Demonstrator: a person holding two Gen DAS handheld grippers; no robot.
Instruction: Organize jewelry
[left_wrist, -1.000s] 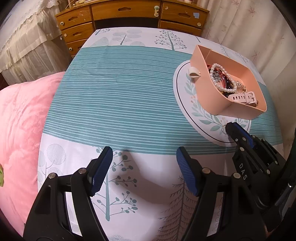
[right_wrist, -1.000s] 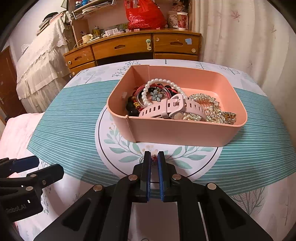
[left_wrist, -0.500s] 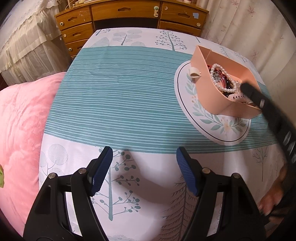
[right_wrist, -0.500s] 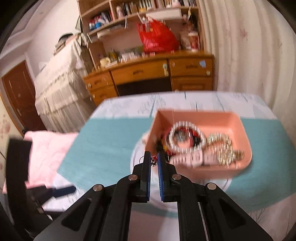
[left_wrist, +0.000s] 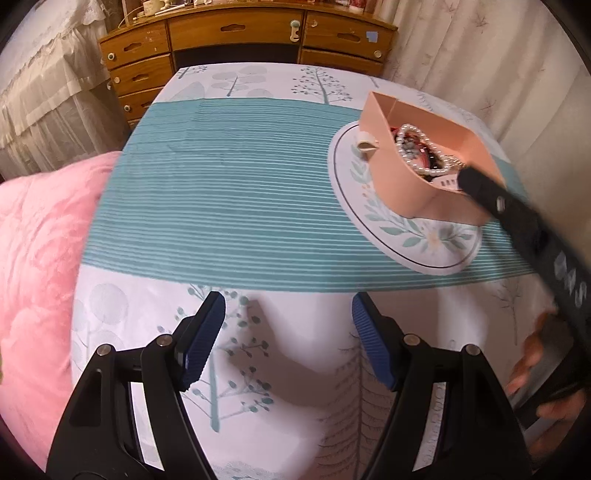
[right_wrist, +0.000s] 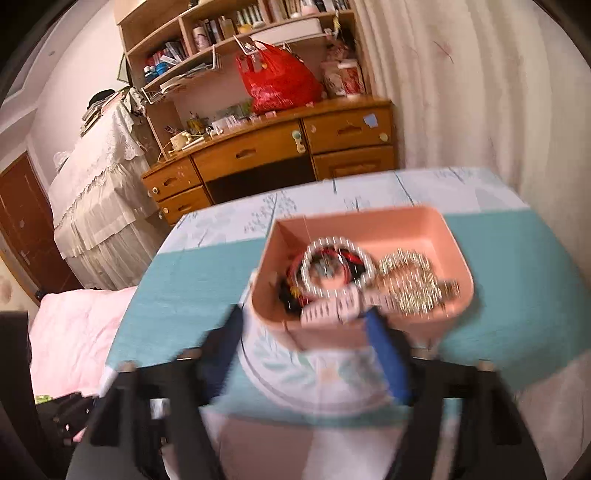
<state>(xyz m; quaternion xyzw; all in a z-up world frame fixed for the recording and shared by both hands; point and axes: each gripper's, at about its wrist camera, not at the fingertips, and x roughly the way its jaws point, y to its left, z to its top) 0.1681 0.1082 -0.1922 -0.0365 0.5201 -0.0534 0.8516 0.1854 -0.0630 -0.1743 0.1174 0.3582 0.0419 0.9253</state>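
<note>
Bedroom setting: wooden dresser (right_wrist: 273, 155) standing at the far end, tree-print tablecloth (left_wrist: 229, 206) covering the table. Item one, pink tray (right_wrist: 373, 236) of jewelry, sitting on the cloth's round leaf motif at the right, holding a pearl bracelet (right_wrist: 338, 267), a gold chain (right_wrist: 413, 284) and a white watch strap (right_wrist: 332, 308). Right gripper (right_wrist: 306, 354), a second ago pinched shut on a small red piece, is now blurring with jaws swinging apart above the tray's near rim, suggesting the piece is being dropped in. Left gripper (left_wrist: 288, 343) is idling near, jaws apart, empty.
</note>
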